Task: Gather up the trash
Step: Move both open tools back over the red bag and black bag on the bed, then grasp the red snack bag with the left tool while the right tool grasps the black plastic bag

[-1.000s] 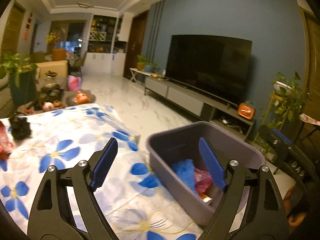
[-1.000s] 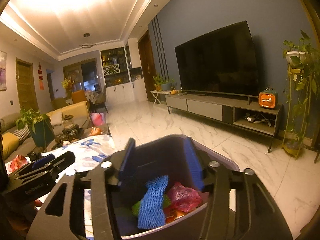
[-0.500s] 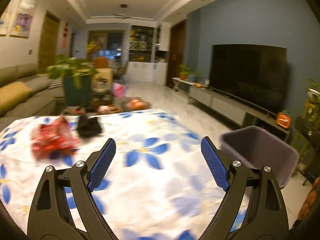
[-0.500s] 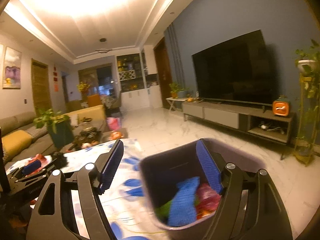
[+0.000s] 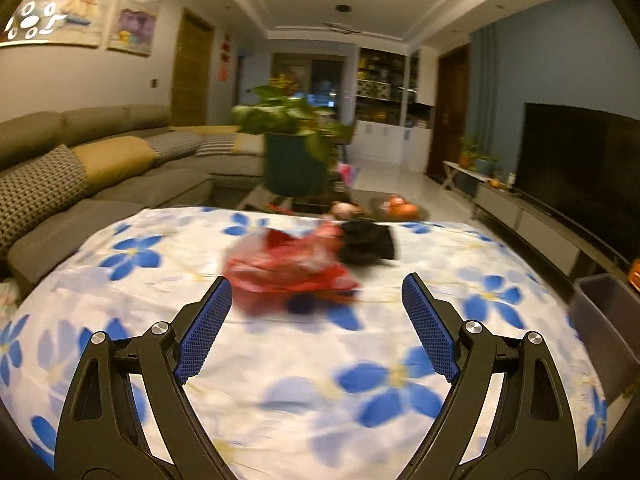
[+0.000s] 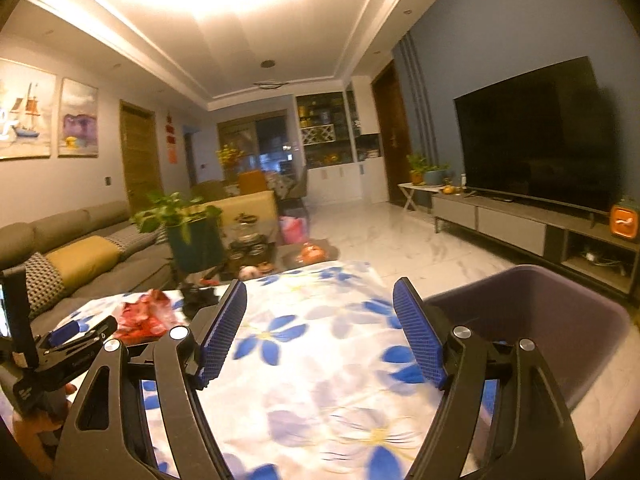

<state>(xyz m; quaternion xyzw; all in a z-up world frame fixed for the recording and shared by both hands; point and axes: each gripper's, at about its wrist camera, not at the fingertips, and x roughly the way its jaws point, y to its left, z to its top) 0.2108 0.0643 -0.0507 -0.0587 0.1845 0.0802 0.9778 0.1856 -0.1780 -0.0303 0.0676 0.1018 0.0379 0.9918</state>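
Lying just beyond left gripper [image 5: 316, 300]: red wrapper [image 5: 288, 268]

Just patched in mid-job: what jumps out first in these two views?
The crumpled red plastic bag lying on the blue-flowered tablecloth, straight ahead of the open, empty left tongs, with a black bundle right behind it. In the right wrist view, the grey bin stands off the table's right edge, beside the open right tongs.

A white cloth [image 5: 280, 360] is showing blue flowers, with red crumpled trash [image 5: 288, 268] lying on it beside a black item [image 5: 368, 242].
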